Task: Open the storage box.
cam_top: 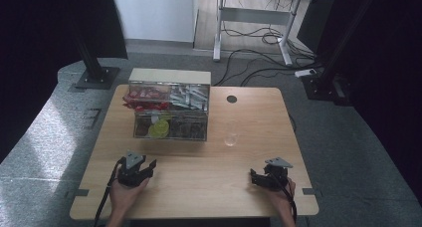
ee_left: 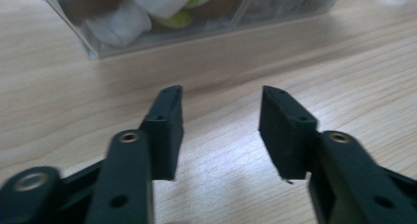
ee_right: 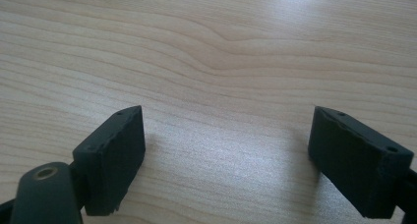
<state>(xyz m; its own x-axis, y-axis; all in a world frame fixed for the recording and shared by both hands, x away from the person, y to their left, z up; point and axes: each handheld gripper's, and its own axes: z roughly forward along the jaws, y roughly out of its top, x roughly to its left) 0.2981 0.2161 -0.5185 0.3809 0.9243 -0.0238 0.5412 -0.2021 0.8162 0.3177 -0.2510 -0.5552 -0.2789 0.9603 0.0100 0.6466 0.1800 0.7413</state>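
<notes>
Right now both grippers rest low on the wooden table (cam_top: pixel 199 187) near the bottom of the high view, the left gripper (cam_top: pixel 144 168) with jaws parted and empty, the right gripper (cam_top: pixel 260 178) spread wide over bare wood. Nearest the left one, in the upper middle of the frame, stands the clear compartment box (cam_top: pixel 170 118) of sachets and tea packets. Its plastic looks stiff, light and slick, so I'd take it by an outer wall or corner rather than the smooth face.

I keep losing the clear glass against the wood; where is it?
In the high view the clear glass stands upright on the table, just right of the clear compartment box, nearer the right claw.
</notes>
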